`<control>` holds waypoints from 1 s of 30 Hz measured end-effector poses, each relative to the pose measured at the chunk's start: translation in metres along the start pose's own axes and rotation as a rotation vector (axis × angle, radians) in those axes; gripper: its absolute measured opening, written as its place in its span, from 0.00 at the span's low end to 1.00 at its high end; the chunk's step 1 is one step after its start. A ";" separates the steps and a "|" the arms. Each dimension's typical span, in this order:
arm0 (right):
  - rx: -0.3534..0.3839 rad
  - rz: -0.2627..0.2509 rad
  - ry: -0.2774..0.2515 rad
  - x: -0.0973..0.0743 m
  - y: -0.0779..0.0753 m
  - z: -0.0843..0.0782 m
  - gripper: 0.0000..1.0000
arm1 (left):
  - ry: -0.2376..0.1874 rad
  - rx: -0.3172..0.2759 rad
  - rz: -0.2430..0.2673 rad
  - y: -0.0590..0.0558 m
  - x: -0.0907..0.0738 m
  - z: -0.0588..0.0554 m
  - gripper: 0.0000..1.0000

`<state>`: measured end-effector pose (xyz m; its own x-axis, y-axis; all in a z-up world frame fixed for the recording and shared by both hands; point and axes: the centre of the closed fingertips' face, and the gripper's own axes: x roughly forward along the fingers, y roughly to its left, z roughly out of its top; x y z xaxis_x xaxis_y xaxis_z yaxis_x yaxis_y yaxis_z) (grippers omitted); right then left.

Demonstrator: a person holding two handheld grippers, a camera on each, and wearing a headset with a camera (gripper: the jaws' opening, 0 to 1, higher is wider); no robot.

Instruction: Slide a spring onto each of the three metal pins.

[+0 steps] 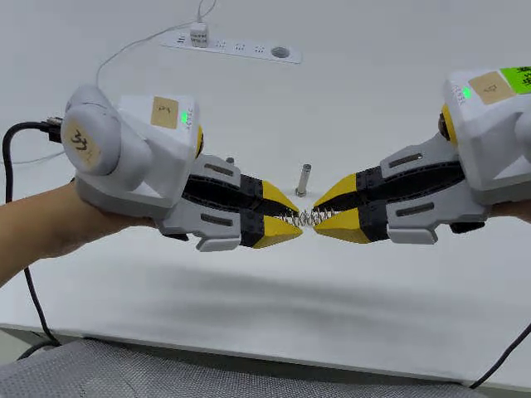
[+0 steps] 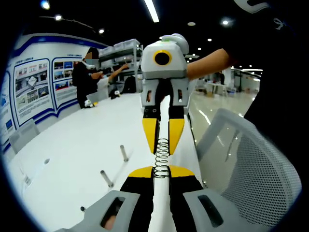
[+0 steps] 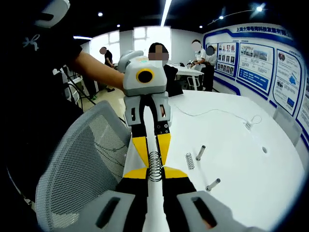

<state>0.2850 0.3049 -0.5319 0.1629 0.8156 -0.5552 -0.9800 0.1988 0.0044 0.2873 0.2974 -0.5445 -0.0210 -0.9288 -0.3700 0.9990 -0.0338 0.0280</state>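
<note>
the left claw (image 1: 292,222) is clenched on one end of a spring (image 1: 311,218) and the right claw (image 1: 325,217) is clenched on the other end, tips pointing at each other, so the spring hangs in the air between them above the table (image 1: 249,290), just in front of an upright pin (image 1: 304,179). the likely trouble is the spring itself: pinched only at its end coils, it could buckle or spring out sideways if one claw lets go before the other has a firm hold, and it would then bounce or roll on the smooth top. pulling the claws apart could stretch the coils; a tilted approach could catch the end coil on the pin's rim instead of sliding over. the spring is thin bright wire, an open, narrow coil. the claw tips are yellow wedges on black links with grey shells. the pin is a short plain metal cylinder, seemingly bare. in the right gripper view a loose spring (image 3: 190,161) lies just beside a second pin (image 3: 200,152), with a third pin (image 3: 213,184) near it. the table is matte white and flat.
</note>
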 end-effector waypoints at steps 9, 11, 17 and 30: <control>0.047 -0.008 -0.084 -0.003 -0.002 0.017 0.11 | -0.019 0.006 0.024 0.002 -0.001 0.005 0.10; 0.035 -0.007 -0.081 -0.002 -0.001 0.018 0.11 | -0.014 0.003 0.023 0.002 0.000 0.005 0.10; 0.040 0.012 -0.120 0.000 0.003 0.032 0.11 | -0.029 -0.022 0.017 -0.002 0.001 0.007 0.10; 0.032 -0.013 -0.160 0.005 0.002 0.047 0.11 | -0.043 -0.015 0.030 -0.001 0.006 0.013 0.10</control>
<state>0.2895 0.3345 -0.4958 0.1946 0.8883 -0.4159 -0.9739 0.2256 0.0261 0.2859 0.2874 -0.5344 0.0074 -0.9444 -0.3287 0.9997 -0.0007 0.0245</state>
